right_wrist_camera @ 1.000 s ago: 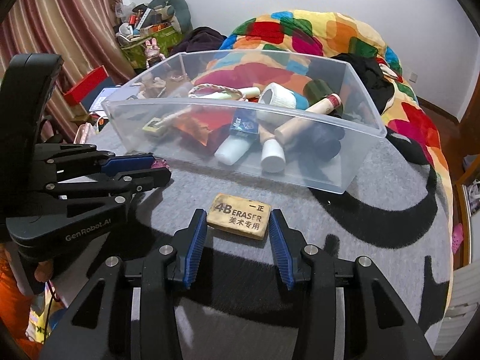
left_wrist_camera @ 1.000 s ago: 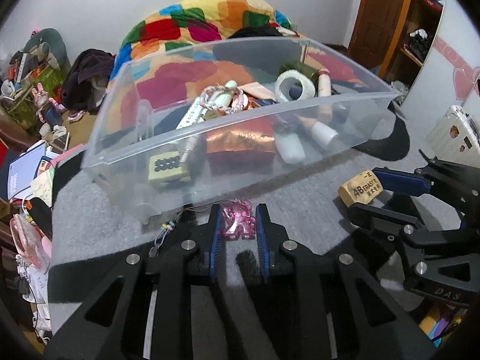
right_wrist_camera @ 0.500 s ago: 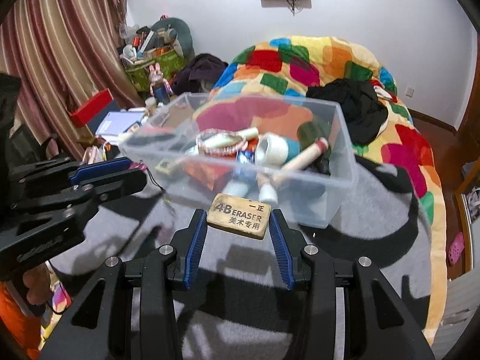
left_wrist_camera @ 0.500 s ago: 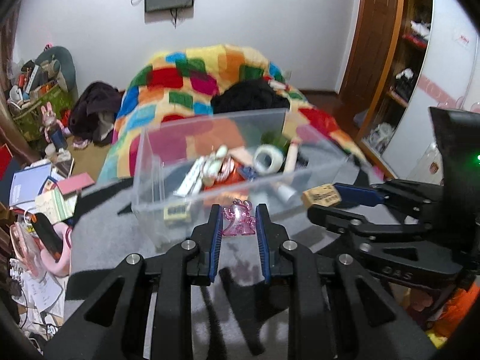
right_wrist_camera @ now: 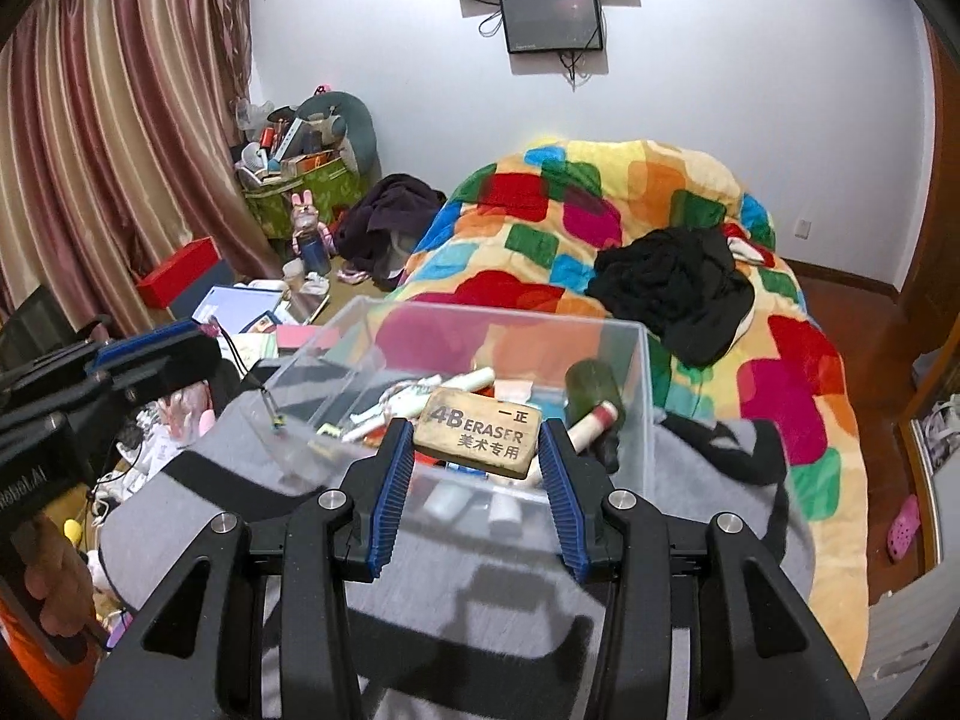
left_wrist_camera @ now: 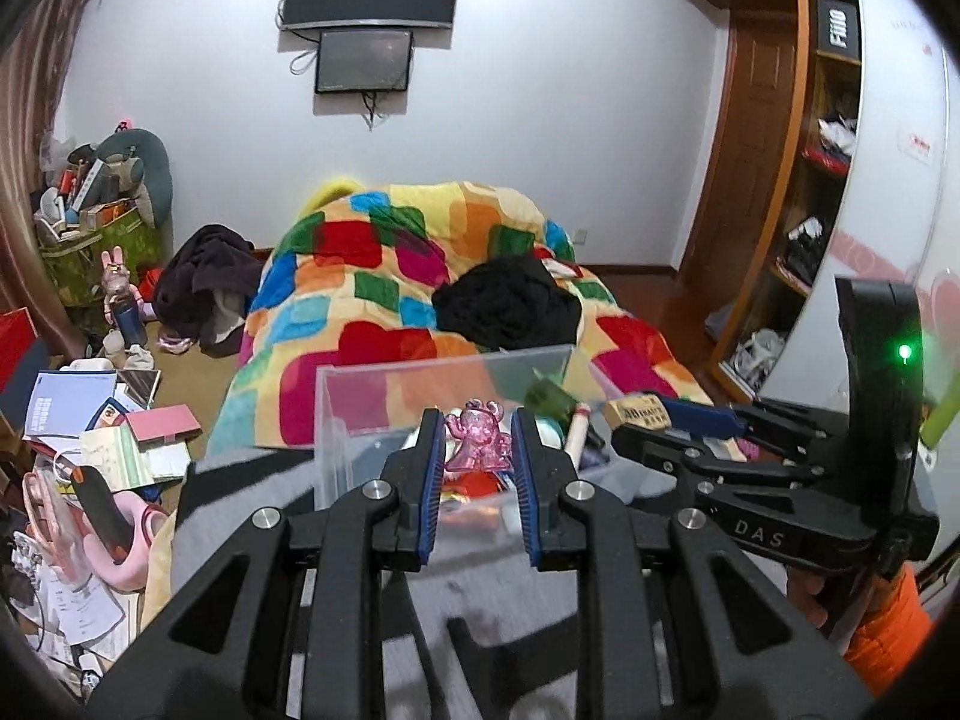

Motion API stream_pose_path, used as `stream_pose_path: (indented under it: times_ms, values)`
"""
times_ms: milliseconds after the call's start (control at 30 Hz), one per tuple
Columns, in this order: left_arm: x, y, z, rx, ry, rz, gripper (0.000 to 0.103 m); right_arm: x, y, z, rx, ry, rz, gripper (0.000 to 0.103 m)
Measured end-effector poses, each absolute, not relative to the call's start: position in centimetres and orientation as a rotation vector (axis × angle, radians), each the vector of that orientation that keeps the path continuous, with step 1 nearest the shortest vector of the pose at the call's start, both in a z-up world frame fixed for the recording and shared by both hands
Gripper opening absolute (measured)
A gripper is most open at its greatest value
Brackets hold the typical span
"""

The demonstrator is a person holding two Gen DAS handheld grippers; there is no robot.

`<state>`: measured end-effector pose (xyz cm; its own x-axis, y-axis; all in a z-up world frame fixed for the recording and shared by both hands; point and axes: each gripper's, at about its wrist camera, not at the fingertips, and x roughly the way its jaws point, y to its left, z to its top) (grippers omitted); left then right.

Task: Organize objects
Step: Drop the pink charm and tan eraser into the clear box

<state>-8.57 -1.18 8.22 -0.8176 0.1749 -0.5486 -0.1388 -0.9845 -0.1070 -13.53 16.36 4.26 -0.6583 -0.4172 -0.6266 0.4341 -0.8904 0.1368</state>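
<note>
**Q:** Clutter at the far left — can any of it be read?

**R:** Barely. Papers and booklets (left_wrist_camera: 90, 414) lie heaped by the bed, too small to make out. The clear plastic bin (right_wrist_camera: 642, 396) is cut off below by the gripper bodies in both views, and its contents blur together: white tubes, a dark green roll, a red-tipped stick.

**Q:** Materials?

**R:** The bin is rigid and see-through, sitting on a fuzzy grey blanket (right_wrist_camera: 480, 594) with black markings. Behind it a patchwork quilt (left_wrist_camera: 372, 300) in bright blocks, with a black garment (left_wrist_camera: 510, 306) crumpled on top.

**Q:** The left gripper (left_wrist_camera: 477, 447)?

**R:** Its ribbed blue pads are narrowly set, pinching a translucent pink charm (left_wrist_camera: 477, 438), glossy and lumpy, held up in front of the bin.

**Q:** And the right gripper (right_wrist_camera: 477, 441)?

**R:** Wider apart, clamped on the ends of a tan 4B eraser (right_wrist_camera: 477, 432), a worn rectangular block with printed lettering, held above the bin's near wall.
</note>
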Motion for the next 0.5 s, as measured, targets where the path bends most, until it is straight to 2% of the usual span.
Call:
stream_pose_path:
  times_ms: [267, 500]
  values:
    - [-10.8, -2.5, 8.2, -0.866, -0.157, 2.875, 0.022, -15.5, 16.1, 4.2, 0.959, -0.005, -2.495, 0.039]
    - [-13.8, -3.4, 4.6, -1.032, -0.226, 2.826, 0.022, -17.6, 15.4, 1.1, 1.081, 0.029, -2.469, 0.039]
